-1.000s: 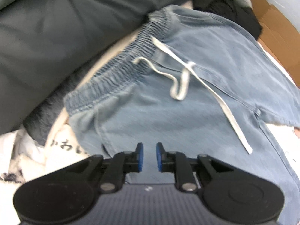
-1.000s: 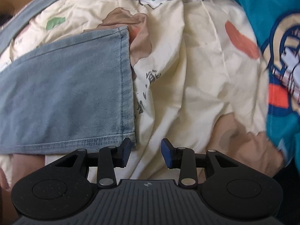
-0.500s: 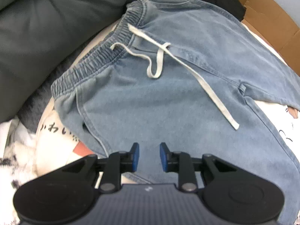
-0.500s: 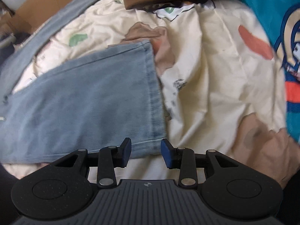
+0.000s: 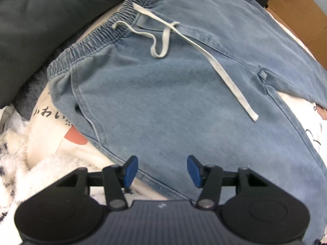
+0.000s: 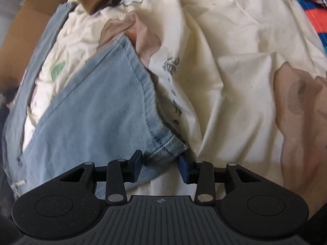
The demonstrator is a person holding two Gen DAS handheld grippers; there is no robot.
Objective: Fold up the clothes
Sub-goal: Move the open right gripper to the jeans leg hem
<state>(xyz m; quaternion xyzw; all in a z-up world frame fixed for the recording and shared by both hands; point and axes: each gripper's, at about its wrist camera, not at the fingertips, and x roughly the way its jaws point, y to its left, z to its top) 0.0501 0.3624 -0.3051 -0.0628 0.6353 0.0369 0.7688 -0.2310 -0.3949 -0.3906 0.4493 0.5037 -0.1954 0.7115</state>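
Light blue denim pants [image 5: 163, 94] lie flat on a cream printed sheet [image 5: 51, 130], elastic waistband [image 5: 98, 34] at the upper left, white drawstring [image 5: 220, 69] trailing across the front. My left gripper [image 5: 162, 171] hangs over the hip side seam. Its jaws are opening, with denim below them and nothing pinched. In the right wrist view, one pant leg [image 6: 92, 122] runs to its hem [image 6: 161, 140]. My right gripper [image 6: 160, 168] stands open at the hem's near corner, which sits between the fingers without being pressed.
A dark grey cushion [image 5: 40, 24] borders the waistband. Cardboard [image 5: 296, 14] lies at the upper right, and cardboard [image 6: 26, 34] also lies beyond the leg. A white fluffy blanket [image 5: 18, 163] sits at lower left. Teal printed fabric [image 6: 314, 16] edges the cream sheet [image 6: 235, 81].
The left jaws have spread much wider and the left gripper has slid toward the pants' side seam. The right gripper has rolled and dropped onto the hem corner, now between its fingers.
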